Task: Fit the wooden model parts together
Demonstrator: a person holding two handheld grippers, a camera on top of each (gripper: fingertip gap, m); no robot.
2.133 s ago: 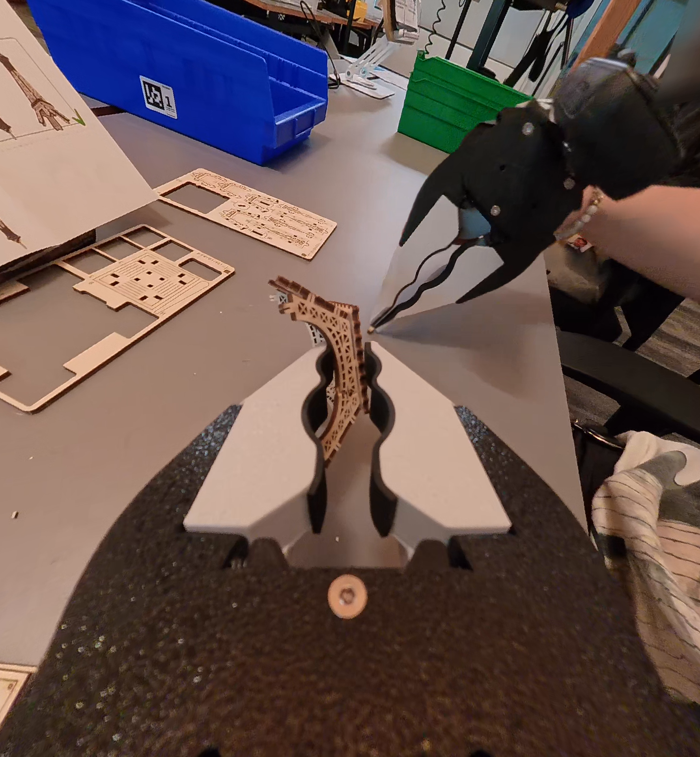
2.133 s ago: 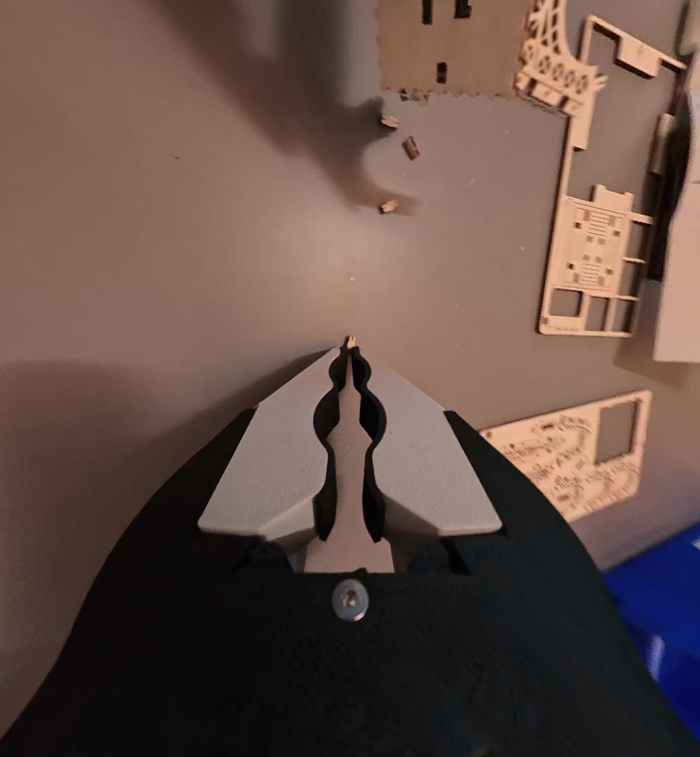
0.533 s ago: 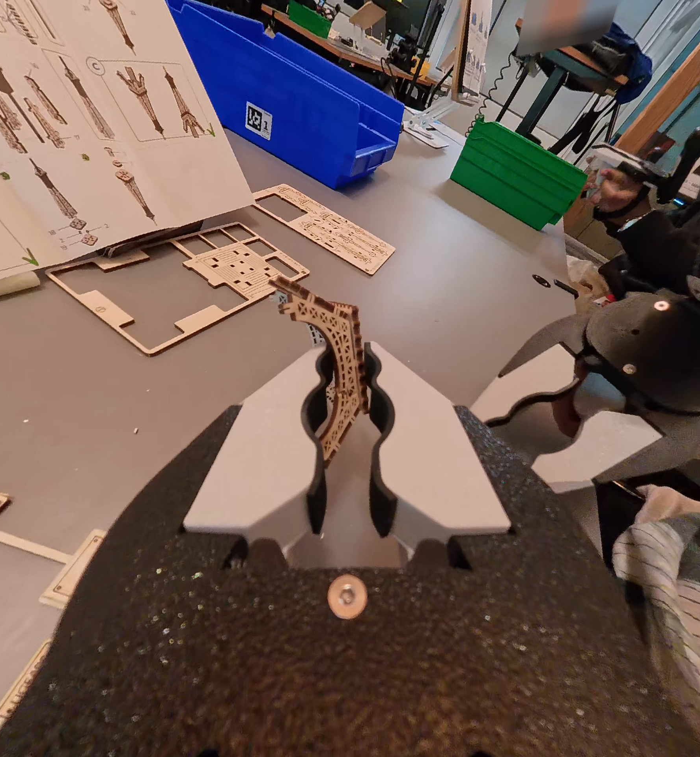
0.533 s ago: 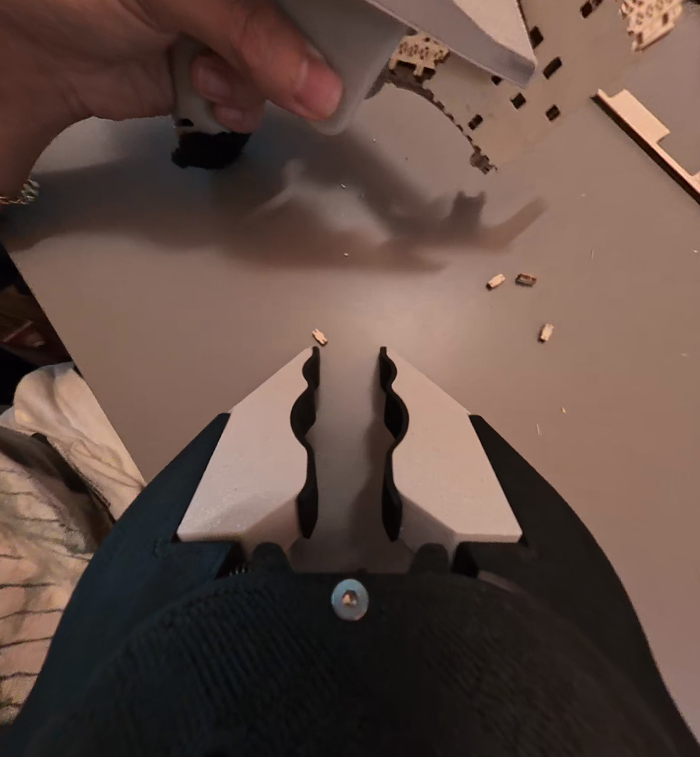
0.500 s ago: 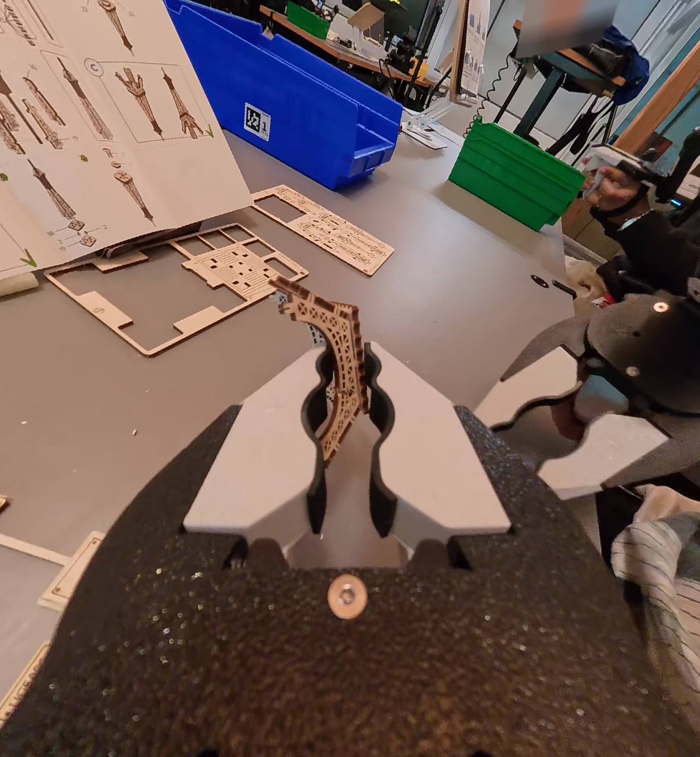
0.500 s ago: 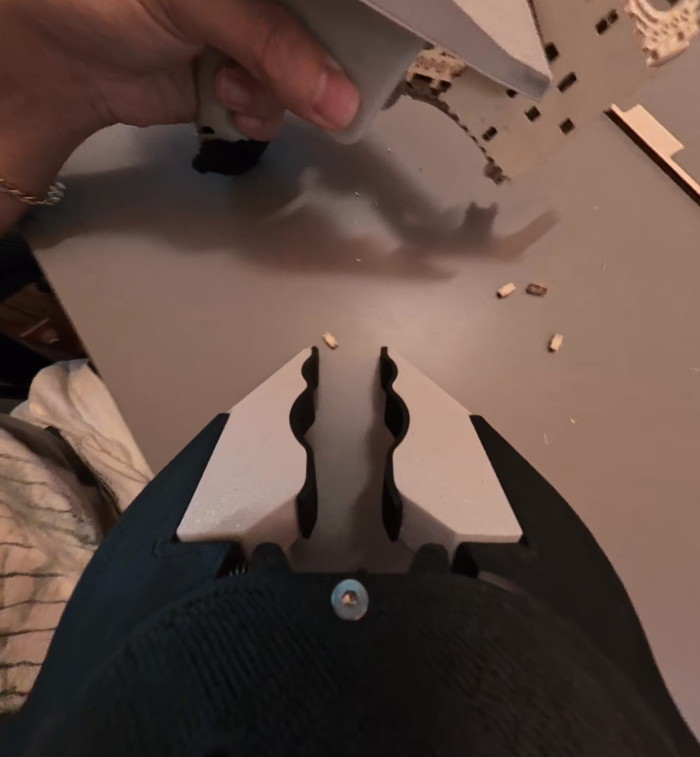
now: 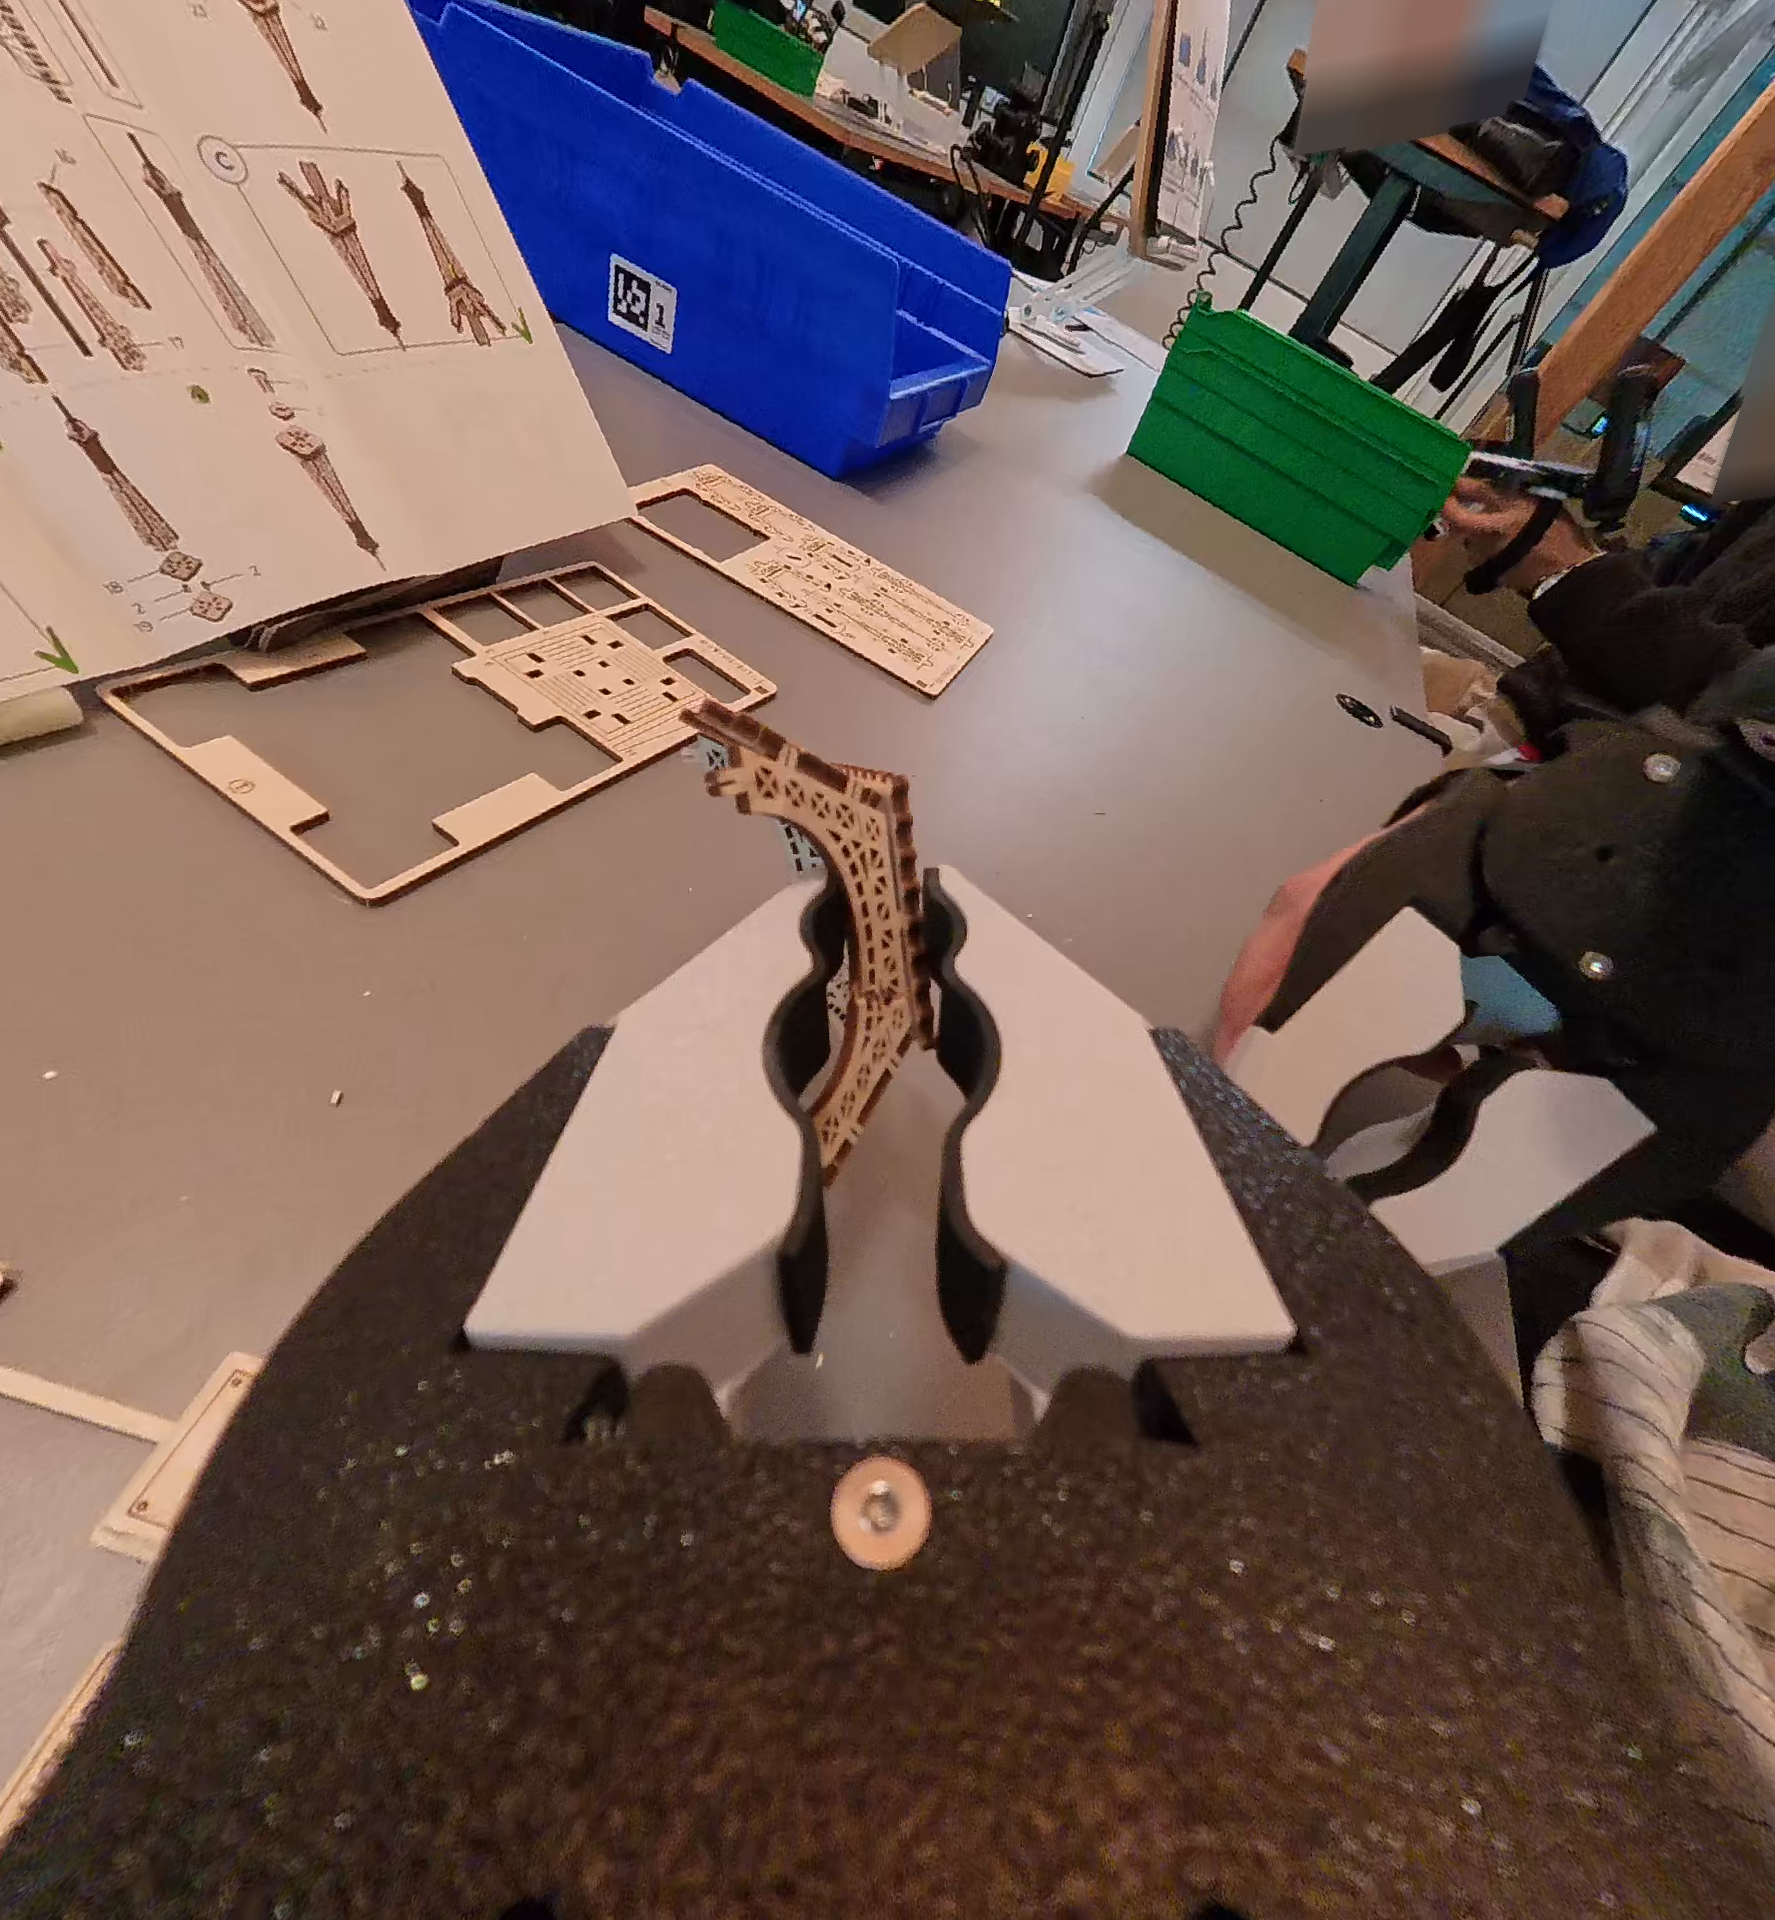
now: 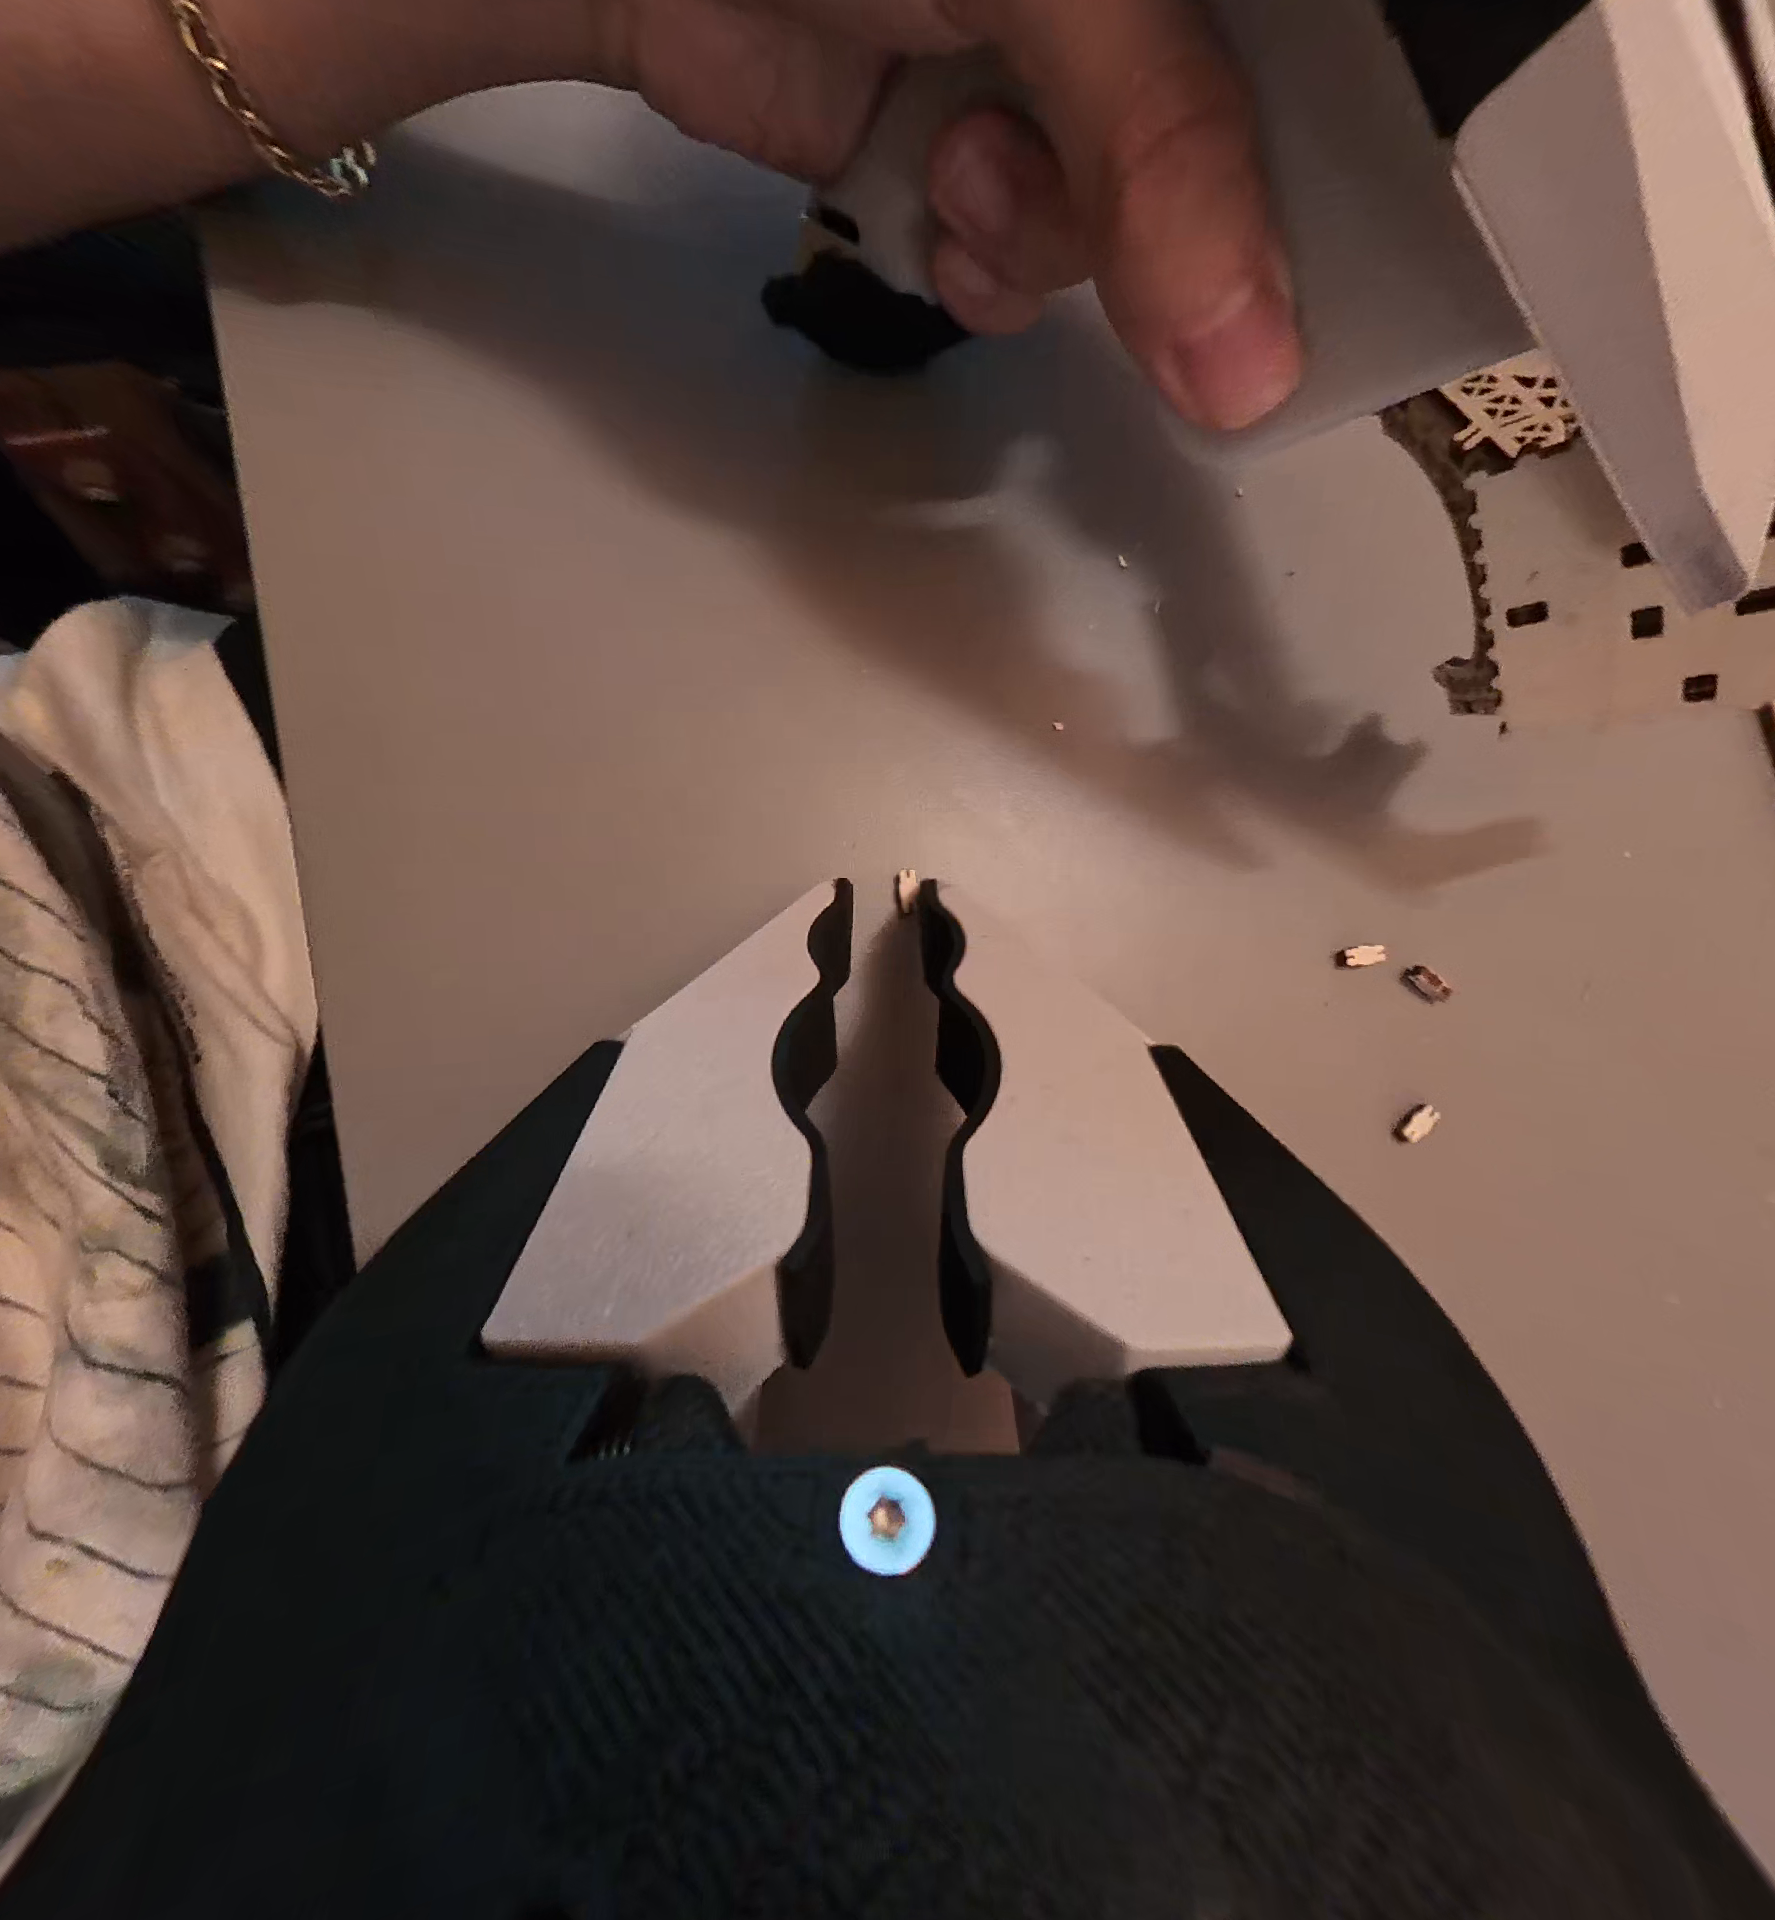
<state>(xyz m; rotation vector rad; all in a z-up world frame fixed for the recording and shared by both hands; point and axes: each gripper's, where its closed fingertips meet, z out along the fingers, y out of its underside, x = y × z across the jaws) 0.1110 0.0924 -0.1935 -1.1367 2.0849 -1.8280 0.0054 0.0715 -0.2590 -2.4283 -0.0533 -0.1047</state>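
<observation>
My left gripper (image 7: 878,883) is shut on a curved wooden lattice part (image 7: 841,831) and holds it upright above the grey table (image 7: 239,987). My right gripper (image 8: 883,888) is open with a narrow gap, its tips low over the table. A tiny wooden peg (image 8: 904,891) lies between the tips, close to the right fingertip (image 8: 930,904). Three more small pegs lie to the right, the nearest (image 8: 1415,1122). The right gripper also shows at the right of the left wrist view (image 7: 1423,1101). The left gripper's white finger (image 8: 1589,312), held by a hand (image 8: 1122,208), fills the top right.
An instruction sheet (image 7: 239,312), a blue bin (image 7: 758,260) and a green bin (image 7: 1298,457) stand at the back. Two punched wooden sheets (image 7: 395,748) (image 7: 831,582) lie flat. A slotted wooden sheet (image 8: 1641,644) lies right. Striped cloth (image 8: 83,1039) hangs past the table's left edge. The tips of one gripper are about 12 cm away from the tips of the other.
The right gripper was shut on a tiny peg, then opened with the peg on the table. Its tips now straddle that peg with a narrower gap. The left gripper still holds the lattice part.
</observation>
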